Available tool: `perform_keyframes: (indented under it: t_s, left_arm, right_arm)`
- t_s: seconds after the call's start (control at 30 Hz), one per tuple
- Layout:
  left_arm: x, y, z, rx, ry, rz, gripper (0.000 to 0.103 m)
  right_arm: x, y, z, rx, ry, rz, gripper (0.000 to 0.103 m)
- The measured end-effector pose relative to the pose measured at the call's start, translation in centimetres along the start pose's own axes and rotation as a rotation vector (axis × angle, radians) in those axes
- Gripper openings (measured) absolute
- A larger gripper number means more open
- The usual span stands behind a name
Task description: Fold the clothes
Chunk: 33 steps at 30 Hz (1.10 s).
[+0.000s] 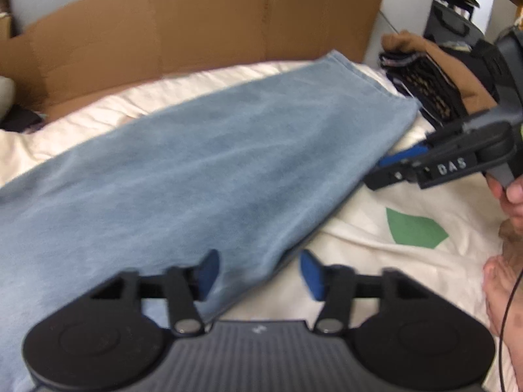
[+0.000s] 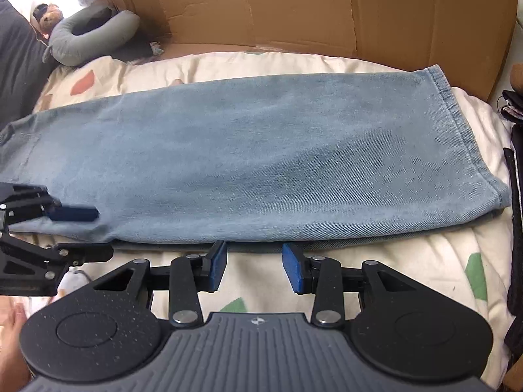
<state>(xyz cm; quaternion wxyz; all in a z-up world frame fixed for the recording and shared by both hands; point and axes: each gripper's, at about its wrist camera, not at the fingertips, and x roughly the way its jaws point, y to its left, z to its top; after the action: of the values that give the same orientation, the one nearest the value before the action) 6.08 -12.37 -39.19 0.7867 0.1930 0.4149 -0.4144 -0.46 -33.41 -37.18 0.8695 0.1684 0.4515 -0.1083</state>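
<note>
Grippers sit nearest: the left gripper [image 1: 260, 272] stands with its jaws apart astride the near edge of the jeans [image 1: 183, 163], pads off the denim; the right gripper [image 2: 254, 268] is likewise parted, empty, just short of that edge. Beyond them the folded jeans lie flat along the cream quilt [image 2: 392, 261]. Behind stands a cardboard sheet [image 2: 359, 9], with piled dark clothes [image 1: 428, 81] beside it.

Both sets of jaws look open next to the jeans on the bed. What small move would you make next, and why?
Probably slide the right gripper forward and close it on the near edge of the jeans. They lie flat and lengthwise on the quilt, already doubled leg over leg. Both sets of jaws are open and empty, with the left gripper over the same edge, so a crosswise fold seems due.
</note>
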Motion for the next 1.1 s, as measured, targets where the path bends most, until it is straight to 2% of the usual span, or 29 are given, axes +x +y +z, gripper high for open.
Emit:
perform_keyframes:
  t_s: [0.27,0.5,0.67,0.83,0.97,1.1]
  left_arm:
    - [-2.3,2.1,-3.0,-0.033,0.053,0.113,0.062]
    - [-3.1,3.9,-4.9,-0.053,0.059,0.220,0.067]
    - [-2.9,4.8,-5.2,-0.013,0.049,0.342,0.067]
    - [-4.9,7.0,-5.2,-0.131,-0.007,0.375,0.067]
    - [-5.6,7.9,-6.0,-0.184,-0.005,0.473,0.068]
    - [-6.0,8.7,-7.0,-0.231,0.013,0.540,0.068]
  right_arm:
    - [-0.8,1.3,-0.2,-0.006,-0.008,0.073,0.045]
    - [-0.7,2.6,0.0,-0.020,0.001,0.113,0.045]
    - [-0.2,3.6,0.1,-0.036,0.020,0.155,0.045]
    - [0.0,4.4,-0.1,-0.051,0.030,0.178,0.045]
    - [0.5,5.2,-0.3,-0.072,0.041,0.193,0.045]
    - [1.4,5.9,-0.1,-0.087,0.043,0.205,0.045]
